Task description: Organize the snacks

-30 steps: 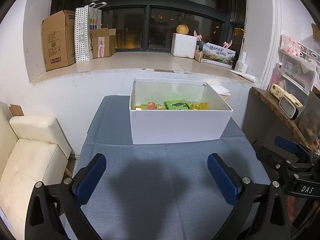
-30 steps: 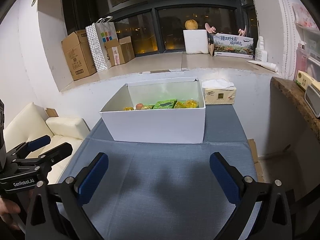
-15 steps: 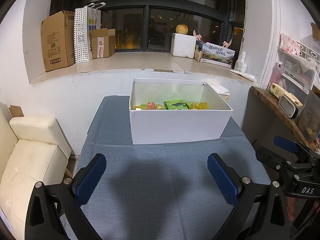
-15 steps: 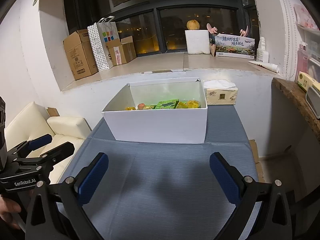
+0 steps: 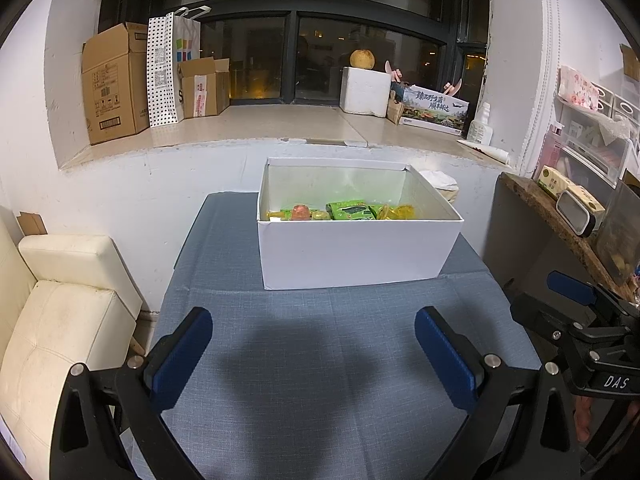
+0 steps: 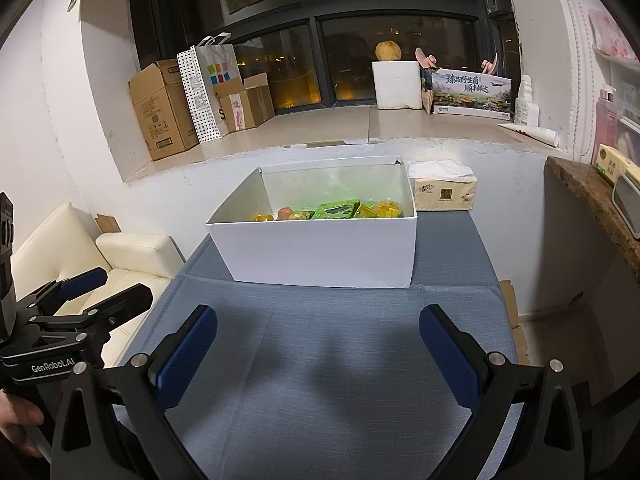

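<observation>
Both spread wide and empty: left gripper [image 5: 312, 354], right gripper [image 6: 318, 354]. Colourful wrapped snacks [image 5: 348, 212] inside far white cardboard box [image 5: 352, 256]. Best descending over rim, pinching one packet.

A matt woven grey-blue cloth [image 5: 328, 360] covers the table, the white box [image 5: 352, 252] looks like smooth card, and the snacks [image 5: 348, 212] seem glossy-wrapped.
</observation>
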`<state>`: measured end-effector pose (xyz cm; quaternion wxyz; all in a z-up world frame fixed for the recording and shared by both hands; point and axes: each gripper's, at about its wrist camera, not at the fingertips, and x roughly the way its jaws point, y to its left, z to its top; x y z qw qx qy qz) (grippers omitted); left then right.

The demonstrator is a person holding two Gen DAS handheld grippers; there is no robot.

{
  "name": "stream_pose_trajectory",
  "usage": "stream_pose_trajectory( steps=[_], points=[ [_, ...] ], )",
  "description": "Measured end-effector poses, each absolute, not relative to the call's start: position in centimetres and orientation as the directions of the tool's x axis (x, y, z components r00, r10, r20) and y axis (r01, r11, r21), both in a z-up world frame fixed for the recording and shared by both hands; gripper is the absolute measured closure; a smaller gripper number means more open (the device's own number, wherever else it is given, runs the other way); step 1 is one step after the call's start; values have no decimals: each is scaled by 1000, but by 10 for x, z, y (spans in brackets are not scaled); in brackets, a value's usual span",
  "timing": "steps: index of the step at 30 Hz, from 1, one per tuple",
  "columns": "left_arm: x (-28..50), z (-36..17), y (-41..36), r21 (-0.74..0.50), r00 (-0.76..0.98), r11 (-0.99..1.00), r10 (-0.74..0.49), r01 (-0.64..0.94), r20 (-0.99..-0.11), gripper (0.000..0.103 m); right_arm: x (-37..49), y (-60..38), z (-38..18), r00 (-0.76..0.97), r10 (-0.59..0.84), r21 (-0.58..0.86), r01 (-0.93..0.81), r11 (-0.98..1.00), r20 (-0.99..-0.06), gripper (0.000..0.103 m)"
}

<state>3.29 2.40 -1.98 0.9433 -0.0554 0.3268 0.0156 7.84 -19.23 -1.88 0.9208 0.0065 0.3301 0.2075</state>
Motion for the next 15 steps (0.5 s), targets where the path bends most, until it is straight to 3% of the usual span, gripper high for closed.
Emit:
stream_pose_trajectory(
  steps=[15],
  points=[
    [32, -20, 22, -94, 784, 994, -13, -58, -620, 0, 78, -193, -19, 692, 393, 151, -384, 911, -606, 0]
  ],
)
